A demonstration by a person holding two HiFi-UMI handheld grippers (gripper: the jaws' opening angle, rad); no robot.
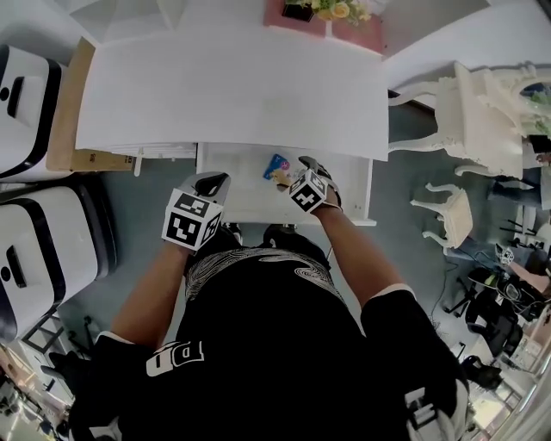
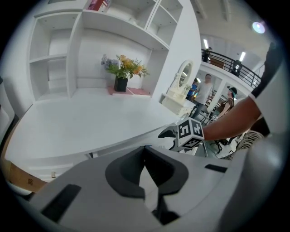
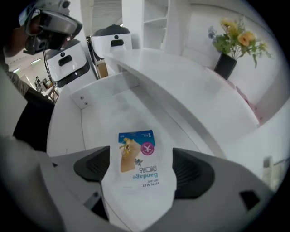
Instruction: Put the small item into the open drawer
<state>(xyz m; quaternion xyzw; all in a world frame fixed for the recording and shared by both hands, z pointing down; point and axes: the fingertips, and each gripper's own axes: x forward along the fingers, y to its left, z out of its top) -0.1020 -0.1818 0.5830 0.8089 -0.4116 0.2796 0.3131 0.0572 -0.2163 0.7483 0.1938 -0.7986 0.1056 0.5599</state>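
The small item is a flat bandage packet point(image 3: 138, 158) with a blue top band; in the head view this packet point(image 1: 275, 165) hangs over the open white drawer point(image 1: 284, 211) under the desk's front edge. My right gripper point(image 3: 141, 165) reaches into the drawer point(image 3: 77, 104), its jaws wide apart, with the packet spanning the gap and its side edges against both pads. Seen from above, the right gripper point(image 1: 291, 177) is over the drawer's middle. My left gripper point(image 1: 213, 183) hovers at the drawer's left front corner. The left gripper point(image 2: 146, 168) is shut with nothing in it.
The white desk top point(image 1: 232, 86) overhangs the drawer's back. A flower pot point(image 1: 331, 10) stands at its far edge. White-and-black machines point(image 1: 34, 232) and a cardboard panel point(image 1: 73, 121) are on the left. An ornate white dresser point(image 1: 482, 112) and stool point(image 1: 452, 215) stand on the right.
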